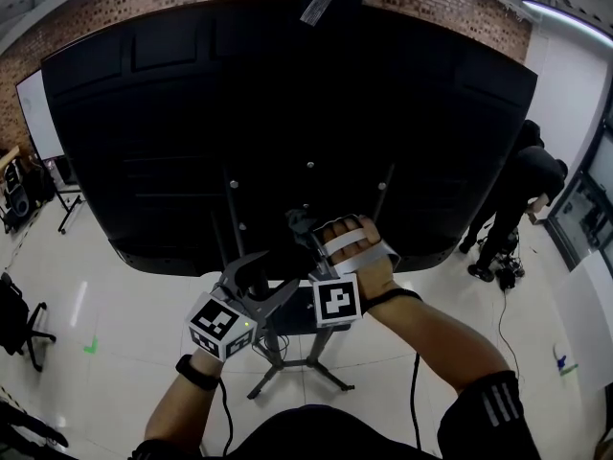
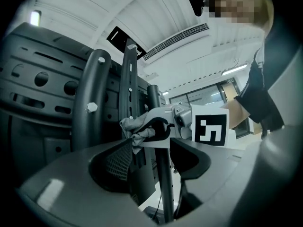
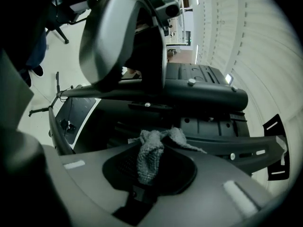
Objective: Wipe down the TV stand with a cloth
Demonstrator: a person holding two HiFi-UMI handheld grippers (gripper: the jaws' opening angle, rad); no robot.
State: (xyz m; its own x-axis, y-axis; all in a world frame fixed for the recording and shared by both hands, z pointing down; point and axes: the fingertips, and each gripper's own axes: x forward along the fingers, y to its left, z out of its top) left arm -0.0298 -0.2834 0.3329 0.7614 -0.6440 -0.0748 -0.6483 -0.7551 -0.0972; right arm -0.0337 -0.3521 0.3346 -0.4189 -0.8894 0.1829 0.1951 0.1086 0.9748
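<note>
R tongs [image 3: 150, 171] clenched on cloth [image 3: 150, 155], but thin pinch; could slip out when rubbing stand pole [image 2: 164, 193]. L tongs [image 2: 154, 159] released, pole just ahead, may knock it.

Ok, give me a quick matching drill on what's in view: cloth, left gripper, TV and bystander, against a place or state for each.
Things:
1. cloth
2. left gripper
3. TV
4. bystander

Places or states:
A. jaws apart
B. on the floor at the head view's right edge
C. black back panel faces the camera
D. clamped in the right gripper

Pairs: 1-D, 2-A, 3-C, 4-B.
</note>
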